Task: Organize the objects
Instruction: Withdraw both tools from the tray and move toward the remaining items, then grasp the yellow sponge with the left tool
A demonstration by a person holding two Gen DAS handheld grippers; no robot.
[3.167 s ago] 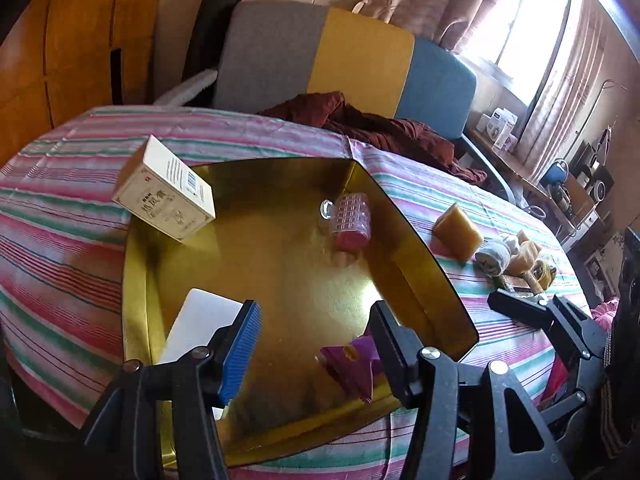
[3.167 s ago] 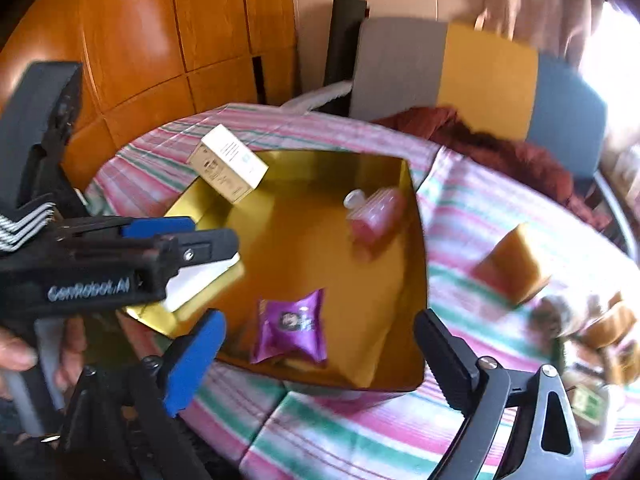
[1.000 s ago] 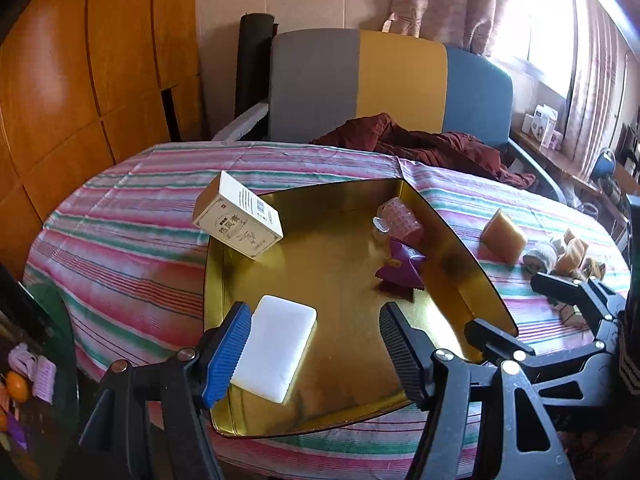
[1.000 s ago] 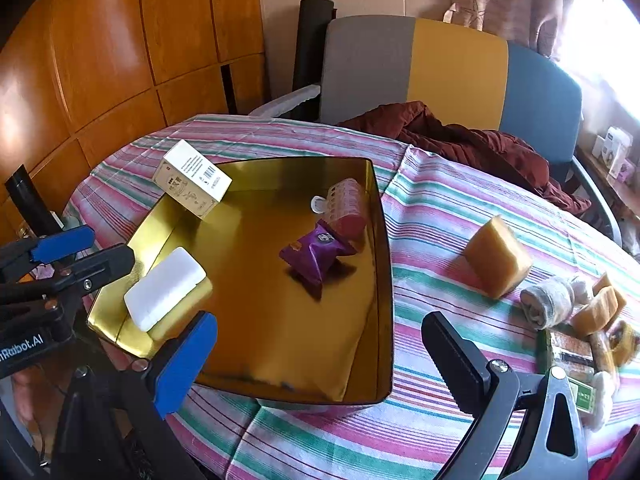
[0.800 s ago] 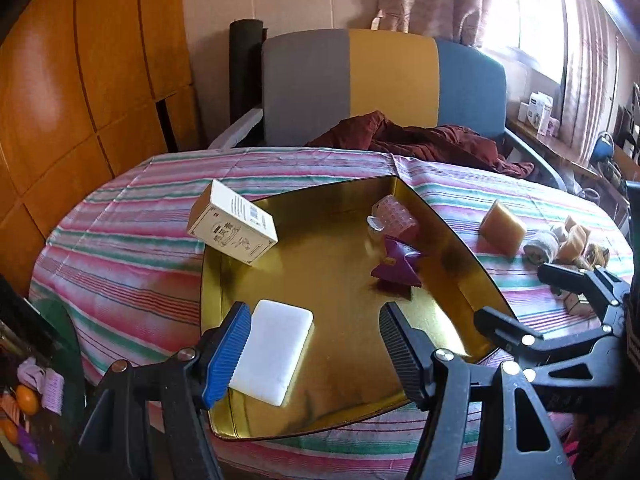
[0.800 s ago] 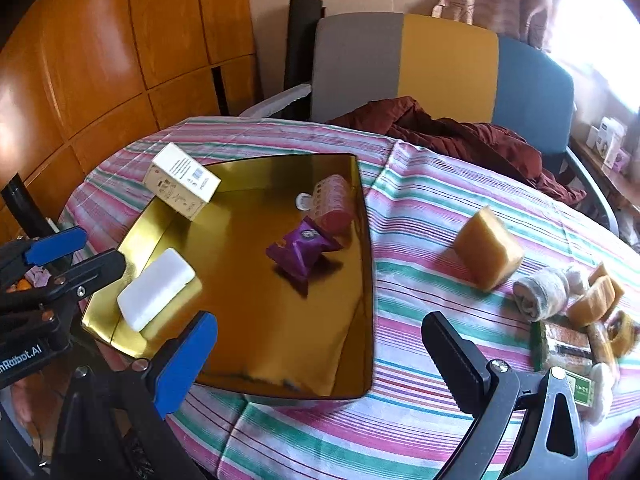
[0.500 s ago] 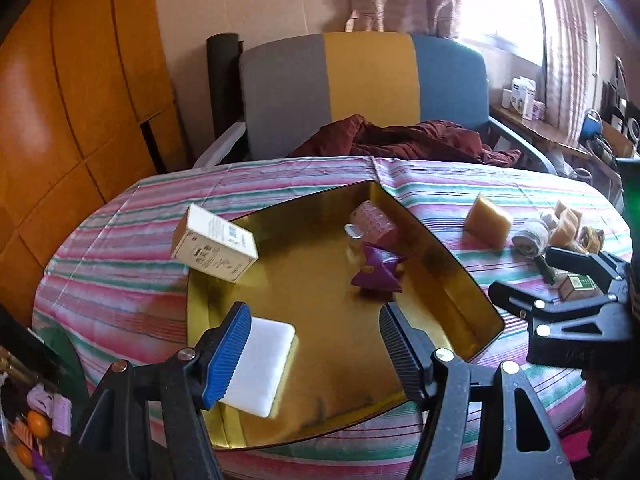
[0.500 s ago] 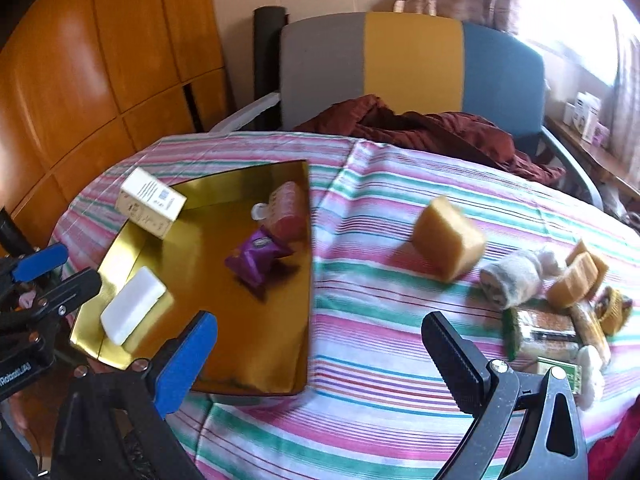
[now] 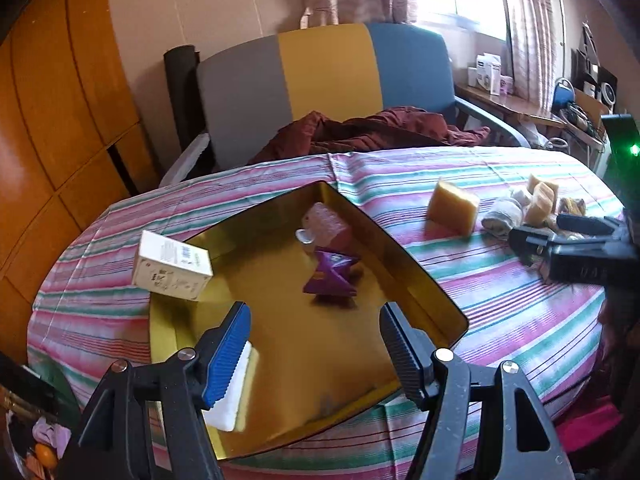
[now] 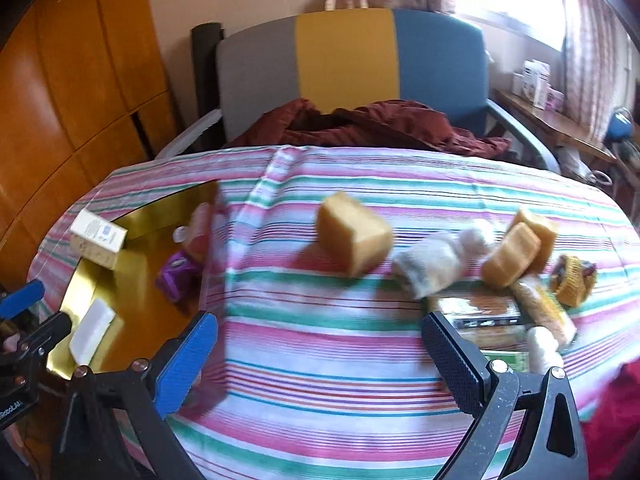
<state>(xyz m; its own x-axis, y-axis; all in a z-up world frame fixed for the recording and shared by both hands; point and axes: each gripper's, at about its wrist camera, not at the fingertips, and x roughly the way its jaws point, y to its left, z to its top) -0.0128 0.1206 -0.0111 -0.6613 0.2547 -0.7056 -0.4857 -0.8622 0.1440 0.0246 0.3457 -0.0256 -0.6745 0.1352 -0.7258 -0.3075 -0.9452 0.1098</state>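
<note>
You are in a lived-in room with orange wood panelling on the left, a grey, yellow and blue chair [image 10: 348,64] on the far side with a dark red cloth [image 10: 380,124] heaped on its seat, and a round worktop under a pink, green and white striped cloth [image 10: 320,360].

On the left of that worktop sits the shallow gold metal tray [image 9: 416,276]. Four things are already in it or on it: a white rectangular block [image 9: 234,392] at the near left corner, a purple foil packet [image 9: 330,276] around the middle, a pink ribbed container with a clear cap [image 9: 326,226] at the far corner, and a small white printed carton [image 9: 172,266] resting tilted across the left rim, half in and half out. I judge that part done, apart from the carton.

Left to do is the group on the right, well apart from the tray: a tan, cake-like block [image 10: 352,236], a pale wrapped roll [image 10: 432,264], two smaller tan blocks [image 10: 520,248], a small yellow-wrapped cake [image 10: 572,280] and some flat packets [image 10: 480,316] near you.

The tan block is the nearest of these to the tray and looks like the next candidate. It stands tilted, its long axis running from far left to near right.

Your left gripper [image 9: 316,344] hangs released over the tray's near edge, nothing between its fingers. Your right gripper [image 10: 320,352] is spread wide and empty over bare cloth, on the near side of the tan block.
</note>
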